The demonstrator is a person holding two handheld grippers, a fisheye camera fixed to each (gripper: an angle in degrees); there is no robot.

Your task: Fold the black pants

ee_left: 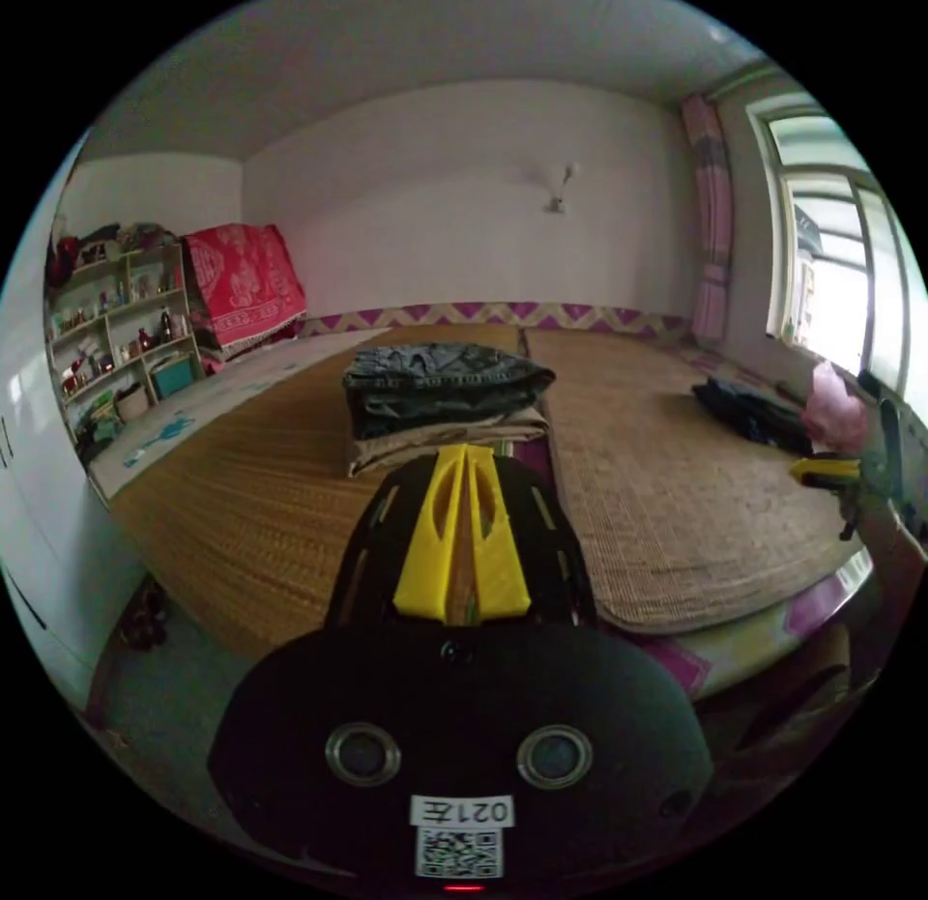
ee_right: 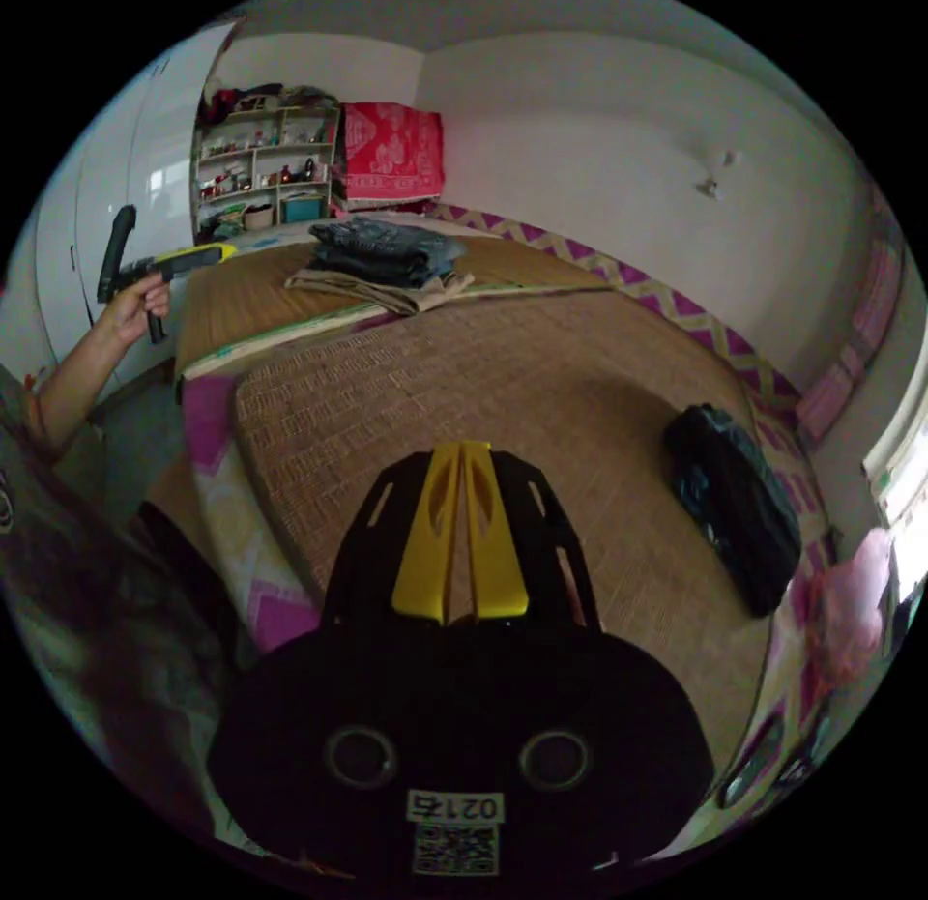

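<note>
The black pants (ee_right: pixel 735 513) lie in a crumpled bundle on the woven mat (ee_right: pixel 503 388), near its far right side; in the left gripper view the pants (ee_left: pixel 749 412) sit at the right by the window. My right gripper (ee_right: pixel 462 448) hovers over the mat's near part, shut with nothing between its jaws, well short of the pants. My left gripper (ee_left: pixel 464 450) is also shut and empty, pointing at a stack of folded clothes (ee_left: pixel 440 392). A hand holds the left gripper (ee_right: pixel 217 252) off the bed's edge. The right gripper (ee_left: pixel 802 470) appears at the right edge.
The folded stack (ee_right: pixel 387 252) has dark grey garments on a beige one. Shelves (ee_left: pixel 121 330) stand at the far left beside a red cloth (ee_left: pixel 242 281). A pink item (ee_left: pixel 833 412) lies by the window (ee_left: pixel 831 281). The person's arm (ee_right: pixel 87 359) is at left.
</note>
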